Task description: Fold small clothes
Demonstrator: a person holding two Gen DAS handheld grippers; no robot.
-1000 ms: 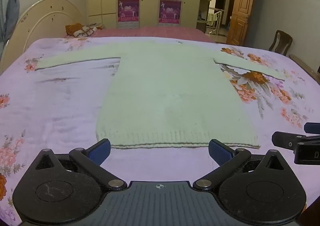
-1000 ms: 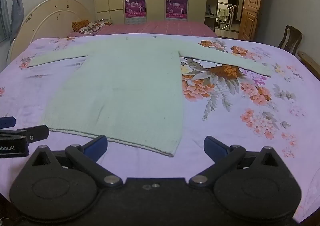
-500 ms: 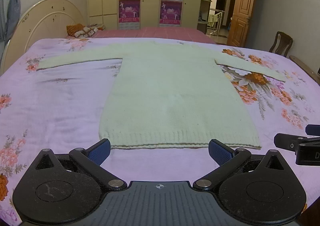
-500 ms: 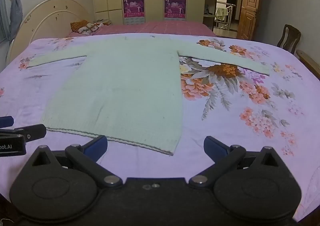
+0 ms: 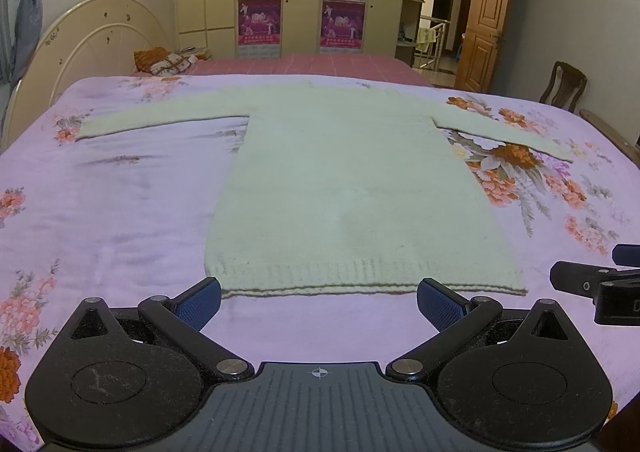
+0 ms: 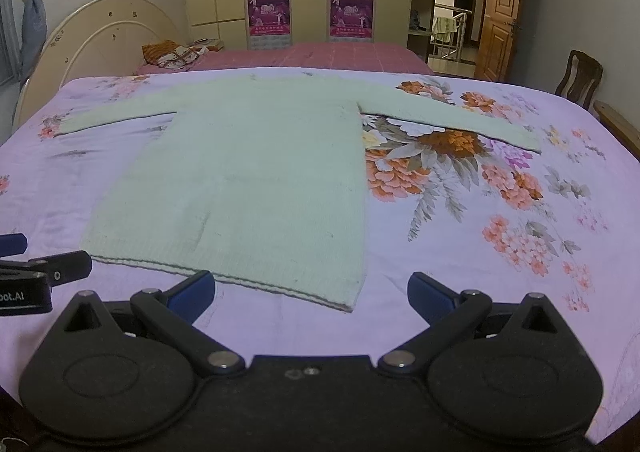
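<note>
Two grippers hover just short of the ribbed hem of a pale green sweater, which lies flat and face-up on a lilac floral bedspread with both sleeves stretched out sideways. The only readable writing is a fragment on the left gripper's body seen from the right wrist camera, "oot.AI"; the purple posters on the wardrobe beyond the sweater's collar carry print too small to read. The left gripper has its jaws spread wide with nothing between them, its blue pads flanking the hem's left half without touching it. The right gripper is likewise spread and holding nothing, set at the hem's right corner, one pad just over the hem edge. Compared with a second ago, the sweater sits slightly farther right and a touch lower in the left view, and the hem has drawn closer to both sets of fingers, so both grippers have eased forward toward the sweater; the garment itself has not shifted on the bedspread
</note>
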